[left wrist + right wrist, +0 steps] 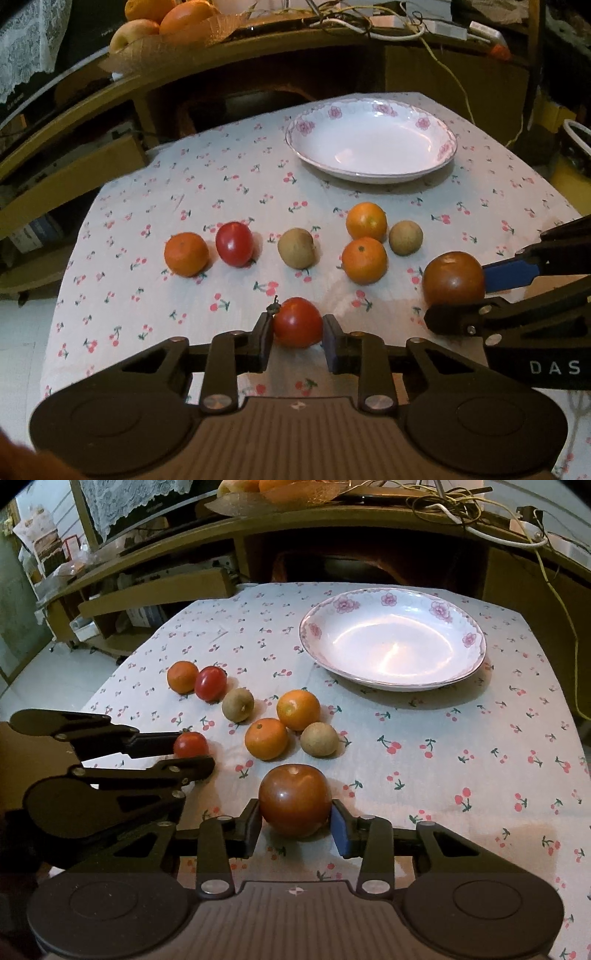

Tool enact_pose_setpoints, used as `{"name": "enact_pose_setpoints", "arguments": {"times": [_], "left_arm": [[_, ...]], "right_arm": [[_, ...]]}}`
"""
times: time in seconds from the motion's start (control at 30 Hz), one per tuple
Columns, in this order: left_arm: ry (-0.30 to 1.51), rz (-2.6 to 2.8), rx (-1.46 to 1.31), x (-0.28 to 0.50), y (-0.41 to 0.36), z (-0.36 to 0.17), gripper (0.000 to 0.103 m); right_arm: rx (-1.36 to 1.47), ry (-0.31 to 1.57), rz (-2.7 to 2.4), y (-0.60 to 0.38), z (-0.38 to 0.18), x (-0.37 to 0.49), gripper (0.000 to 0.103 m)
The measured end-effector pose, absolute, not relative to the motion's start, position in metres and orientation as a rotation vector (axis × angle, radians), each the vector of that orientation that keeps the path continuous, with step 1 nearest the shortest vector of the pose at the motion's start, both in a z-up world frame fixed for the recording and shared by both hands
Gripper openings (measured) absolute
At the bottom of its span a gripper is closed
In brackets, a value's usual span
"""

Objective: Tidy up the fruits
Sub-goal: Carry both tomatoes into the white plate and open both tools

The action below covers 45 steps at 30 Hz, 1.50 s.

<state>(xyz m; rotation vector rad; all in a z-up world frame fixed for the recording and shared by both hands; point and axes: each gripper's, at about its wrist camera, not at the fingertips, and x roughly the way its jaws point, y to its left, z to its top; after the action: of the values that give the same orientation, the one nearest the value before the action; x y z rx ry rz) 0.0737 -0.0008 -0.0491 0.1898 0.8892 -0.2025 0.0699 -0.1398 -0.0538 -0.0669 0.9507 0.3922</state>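
Note:
My left gripper point(297, 332) is shut on a small red tomato point(297, 322), low over the cloth; it also shows in the right wrist view point(191, 744). My right gripper point(295, 821) is shut on a large dark brown-red tomato point(294, 799), seen too in the left wrist view point(453, 277). On the cloth lie three oranges point(186, 254) point(366, 221) point(364, 260), a red tomato point(235, 243) and two brown kiwis point(297, 248) point(405, 237). A white flowered plate point(439, 127) stands empty at the back.
The table has a cherry-print cloth point(229, 177). A wooden desk point(177, 70) stands behind it with a basket of fruit point(166, 26) and cables point(391, 29). The table's edges fall off at left and right.

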Motion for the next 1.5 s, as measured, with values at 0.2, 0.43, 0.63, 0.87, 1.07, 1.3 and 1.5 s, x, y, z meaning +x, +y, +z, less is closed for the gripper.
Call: {"name": "enact_pose_setpoints", "arguments": {"times": [0.2,0.43,0.63,0.87,1.07,1.3,1.5], "left_arm": [[0.867,-0.259,0.147,0.08,-0.011,-0.024,0.033],[0.826,-0.292,0.096,0.116,-0.02,-0.001,0.032],[0.821,-0.306,0.085,0.148,-0.036,-0.004,0.032],[0.824,-0.307,0.067,0.177,-0.04,-0.011,0.032],[0.831,-0.297,0.082,0.189,-0.038,-0.018,0.032],[0.827,-0.294,0.101,0.198,-0.042,-0.022,0.032],[0.819,-0.282,0.134,0.199,-0.045,-0.023,0.032]], "right_arm": [[-0.041,0.941,0.375,-0.143,-0.039,0.068,0.04],[-0.001,0.897,0.304,-0.155,-0.019,0.088,0.04],[0.015,0.89,0.244,-0.17,-0.017,0.119,0.04],[0.01,0.894,0.214,-0.179,-0.025,0.147,0.04],[-0.053,0.865,0.214,-0.172,-0.028,0.159,0.04],[-0.086,0.875,0.216,-0.17,-0.036,0.173,0.04],[-0.105,0.868,0.218,-0.169,-0.038,0.176,0.042]]}}
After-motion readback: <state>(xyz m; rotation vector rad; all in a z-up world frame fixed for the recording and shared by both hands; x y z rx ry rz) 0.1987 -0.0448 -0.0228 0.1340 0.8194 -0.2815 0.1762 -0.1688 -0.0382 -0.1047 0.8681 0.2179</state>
